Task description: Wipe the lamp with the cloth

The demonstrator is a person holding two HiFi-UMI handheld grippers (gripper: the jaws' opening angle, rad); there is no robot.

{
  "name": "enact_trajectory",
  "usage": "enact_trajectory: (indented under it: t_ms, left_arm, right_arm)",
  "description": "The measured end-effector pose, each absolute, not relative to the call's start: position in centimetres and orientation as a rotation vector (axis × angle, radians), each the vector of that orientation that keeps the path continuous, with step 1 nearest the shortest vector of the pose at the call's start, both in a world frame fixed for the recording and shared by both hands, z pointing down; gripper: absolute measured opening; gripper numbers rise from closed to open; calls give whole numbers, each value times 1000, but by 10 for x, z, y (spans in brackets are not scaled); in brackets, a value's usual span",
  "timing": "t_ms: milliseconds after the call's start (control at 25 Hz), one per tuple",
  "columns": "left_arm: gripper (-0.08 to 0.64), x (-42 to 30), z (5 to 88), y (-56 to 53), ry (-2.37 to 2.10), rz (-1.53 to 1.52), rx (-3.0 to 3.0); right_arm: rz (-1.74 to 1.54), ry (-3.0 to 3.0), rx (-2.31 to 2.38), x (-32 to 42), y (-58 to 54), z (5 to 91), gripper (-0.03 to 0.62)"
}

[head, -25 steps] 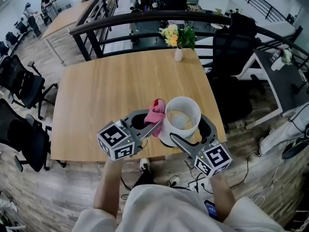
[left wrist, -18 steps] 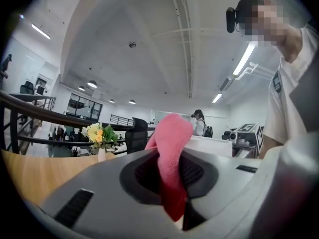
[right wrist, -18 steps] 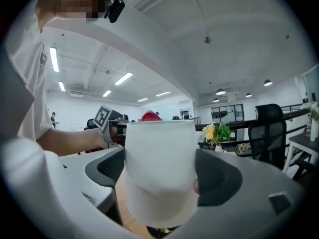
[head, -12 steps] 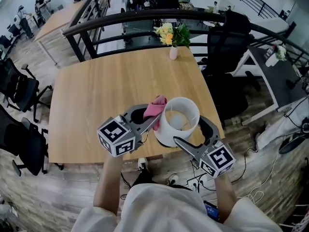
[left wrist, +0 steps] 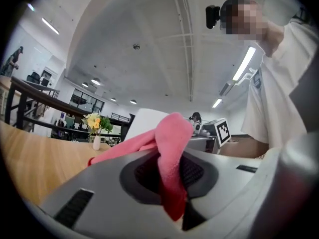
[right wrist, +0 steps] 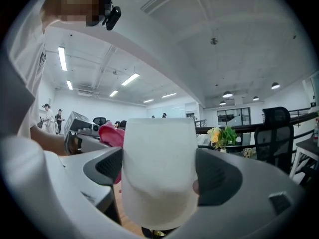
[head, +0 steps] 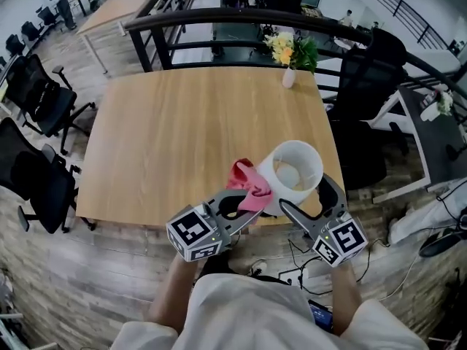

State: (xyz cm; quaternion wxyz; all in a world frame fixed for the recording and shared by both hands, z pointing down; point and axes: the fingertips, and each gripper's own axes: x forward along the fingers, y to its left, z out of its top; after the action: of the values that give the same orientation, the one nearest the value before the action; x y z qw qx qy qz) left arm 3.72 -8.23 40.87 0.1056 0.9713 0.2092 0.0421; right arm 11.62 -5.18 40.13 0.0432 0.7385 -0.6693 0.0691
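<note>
Lamp [head: 295, 175] tilted at near edge of surface [head: 182, 137], shade clamped by right hand-held gripper [head: 306, 197], jaws just eased slightly wider. Cloth [head: 249, 186] pinched in left hand-held gripper [head: 248, 201], now lower against shade's left side than a second ago; wiping stroke likely under way

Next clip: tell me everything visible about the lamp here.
The lamp shows as a plain white, matte shade: a slightly tapered cylinder, open-topped, pale inside, roughly upright over the near edge of the wooden table. The right tongs clamp its two flanks; their jaws have just opened a touch yet press on it. The pink cloth, pinched in the left tongs, lies against its left side. Its base is hidden, so whether it rests on the table is unclear.
</note>
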Motion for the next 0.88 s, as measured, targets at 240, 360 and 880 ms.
enact_trajectory:
  t_ms: [240, 360, 880]
  left_arm:
    - [75, 38, 410, -91, 516, -26, 2810]
    - [75, 45, 412, -111, 487, -76, 2737]
    - [78, 113, 441, -166, 862, 52, 2606]
  right_arm:
    - [218, -2085, 2231, 117, -54, 404, 463]
    - [219, -2105, 2217, 116, -53, 403, 457]
    - [254, -2233, 2165, 127, -51, 404, 442]
